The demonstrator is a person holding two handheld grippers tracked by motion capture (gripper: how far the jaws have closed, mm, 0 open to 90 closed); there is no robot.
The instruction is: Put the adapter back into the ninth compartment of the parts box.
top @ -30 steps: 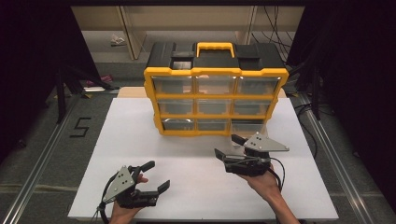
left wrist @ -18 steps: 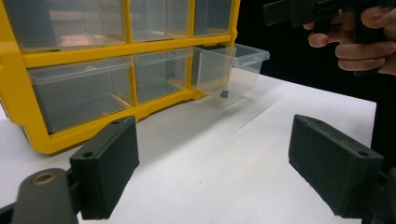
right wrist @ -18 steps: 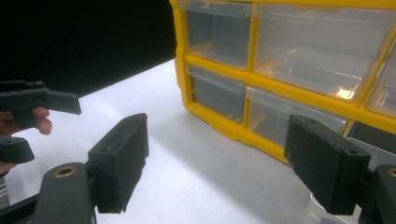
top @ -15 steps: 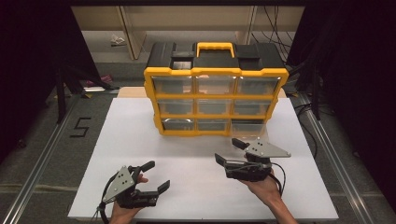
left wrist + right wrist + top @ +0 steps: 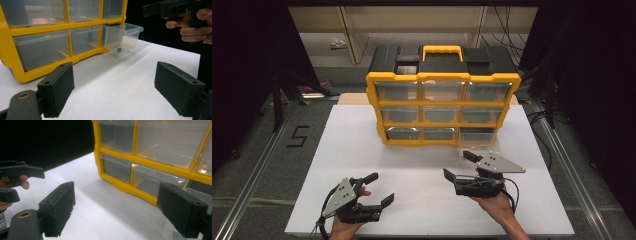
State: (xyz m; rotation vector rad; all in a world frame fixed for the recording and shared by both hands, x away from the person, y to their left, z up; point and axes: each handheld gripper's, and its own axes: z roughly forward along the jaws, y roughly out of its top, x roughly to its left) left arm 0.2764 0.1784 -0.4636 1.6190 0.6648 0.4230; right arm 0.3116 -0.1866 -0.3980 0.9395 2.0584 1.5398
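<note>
A yellow organizer [image 5: 442, 107] with clear drawers stands at the middle of the white table [image 5: 362, 150]. Its bottom right drawer [image 5: 479, 139] is pulled out, and the left gripper view shows a small dark piece [image 5: 119, 50] inside that drawer [image 5: 125, 35]. My right gripper [image 5: 458, 165] hovers just in front of the drawer, apart from it. Its jaws have just been opening and stand open with nothing between them [image 5: 115, 197]. My left gripper [image 5: 379, 188] waits open near the front left, empty [image 5: 113, 77].
The organizer's black top carries a yellow handle [image 5: 441, 50]. Bare white table lies between the two grippers and the organizer. The table's front edge runs just under both hands. Dark floor and metal rails [image 5: 257, 165] flank the table.
My right gripper has drawn back slightly toward the person, and its jaws have spread wider. The left gripper has stayed where it was.
</note>
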